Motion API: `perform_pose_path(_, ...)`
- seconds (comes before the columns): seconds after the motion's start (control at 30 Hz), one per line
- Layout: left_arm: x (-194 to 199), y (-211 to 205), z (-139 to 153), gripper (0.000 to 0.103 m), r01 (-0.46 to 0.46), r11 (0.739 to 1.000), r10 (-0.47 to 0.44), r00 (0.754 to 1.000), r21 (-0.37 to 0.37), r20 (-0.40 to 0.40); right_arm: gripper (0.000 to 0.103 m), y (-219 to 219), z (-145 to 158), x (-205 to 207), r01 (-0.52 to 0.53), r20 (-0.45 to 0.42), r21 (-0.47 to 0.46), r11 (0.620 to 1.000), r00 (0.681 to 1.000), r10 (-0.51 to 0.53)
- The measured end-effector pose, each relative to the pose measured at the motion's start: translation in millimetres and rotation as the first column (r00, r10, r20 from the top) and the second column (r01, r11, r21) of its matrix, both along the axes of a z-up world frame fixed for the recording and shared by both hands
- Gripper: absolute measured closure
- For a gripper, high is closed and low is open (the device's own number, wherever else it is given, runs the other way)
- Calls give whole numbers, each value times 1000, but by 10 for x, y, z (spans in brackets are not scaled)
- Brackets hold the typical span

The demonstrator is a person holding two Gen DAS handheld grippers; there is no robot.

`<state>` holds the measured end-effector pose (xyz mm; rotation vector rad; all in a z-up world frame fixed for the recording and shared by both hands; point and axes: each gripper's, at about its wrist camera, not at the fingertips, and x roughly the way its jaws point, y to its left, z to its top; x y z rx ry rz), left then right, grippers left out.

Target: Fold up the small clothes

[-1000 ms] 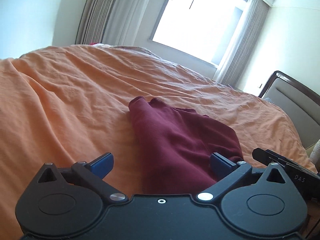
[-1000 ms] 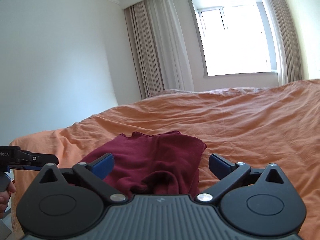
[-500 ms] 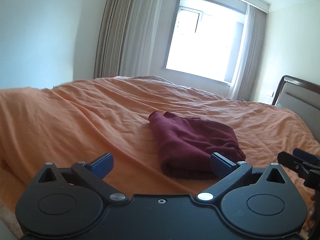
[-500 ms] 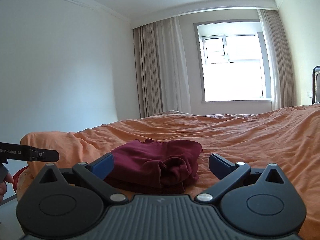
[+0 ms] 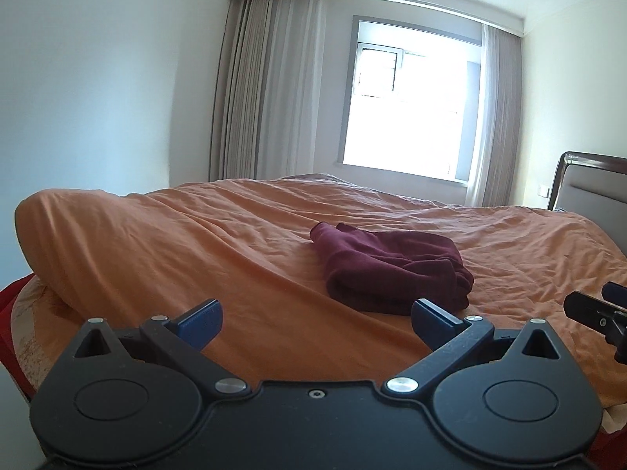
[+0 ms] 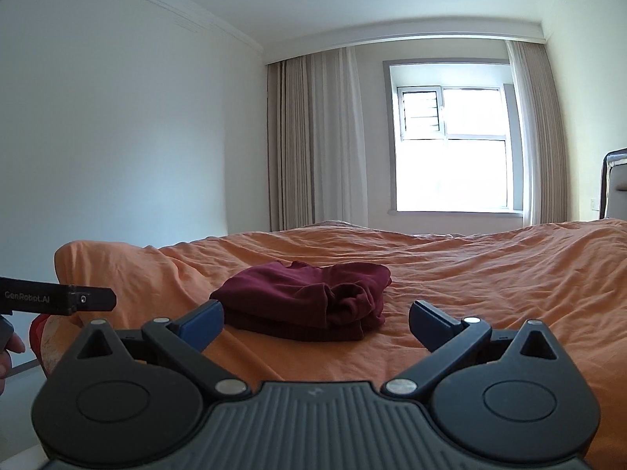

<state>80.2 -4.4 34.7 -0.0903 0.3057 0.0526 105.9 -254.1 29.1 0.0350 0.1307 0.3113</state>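
A: Which item occupies the centre of both views?
B: A maroon garment (image 5: pixel 392 270), folded into a compact stack, lying on the orange bed cover (image 5: pixel 196 250). In the right wrist view it sits centre frame (image 6: pixel 309 301), just beyond the blue fingertips.

A: State of the left tool?
B: The left tool (image 5: pixel 315 317) is released, jaws spread wide, nothing between them. It hangs at the lower edge of the frame, short of the garment and not touching it.

A: And the right tool?
B: The right tool (image 6: pixel 315 319) is likewise released and empty, with the stack lying between and beyond its fingertips, apart from both.

A: Background features?
B: A bright window (image 6: pixel 454 149) upper right of centre, long curtains (image 6: pixel 313 137) to its left, and a headboard (image 5: pixel 588 184) at the right edge.
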Motion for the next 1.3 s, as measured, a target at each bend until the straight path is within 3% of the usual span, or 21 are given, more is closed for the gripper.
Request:
perform_pose_path(0.53, -431, 27, -163, 1, -42, 999, 42, 999, 0, 3, 0, -12, -70, -236, -5, 8, 23, 1000, 1000, 5)
perform_pose_path(1.3, -432, 21, -185, 1, -39, 999, 39, 999, -17, -8, 0, -50, -70, -245, 1, 11, 17, 1000, 1000, -2)
